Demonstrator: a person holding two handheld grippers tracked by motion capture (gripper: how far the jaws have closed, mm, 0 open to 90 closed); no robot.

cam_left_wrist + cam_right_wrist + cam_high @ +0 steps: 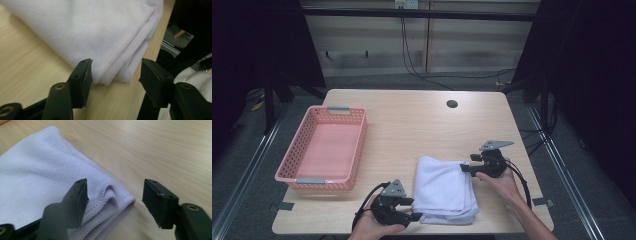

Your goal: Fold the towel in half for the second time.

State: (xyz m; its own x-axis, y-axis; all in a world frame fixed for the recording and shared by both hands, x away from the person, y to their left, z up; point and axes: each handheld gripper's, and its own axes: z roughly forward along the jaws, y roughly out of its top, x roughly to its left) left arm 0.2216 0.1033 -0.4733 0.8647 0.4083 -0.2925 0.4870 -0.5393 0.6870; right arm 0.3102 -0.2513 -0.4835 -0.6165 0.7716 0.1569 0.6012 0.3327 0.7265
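A folded white towel (444,190) lies on the wooden table (412,120), near its front edge. My left gripper (413,209) sits at the towel's front left corner. In the left gripper view the towel's (100,32) stacked corner reaches between the wide-apart jaws of this gripper (116,66), and neither pad presses on it. My right gripper (467,163) is at the towel's far right corner. In the right gripper view its jaws (116,187) stand open around the towel's (37,177) folded corner, with the left pad (80,195) right beside the cloth.
A pink perforated basket (357,145) with grey handles stands at the table's left side, with nothing in it. A round cable hole (452,104) sits near the table's far edge. Bare wood stretches between the basket and the towel.
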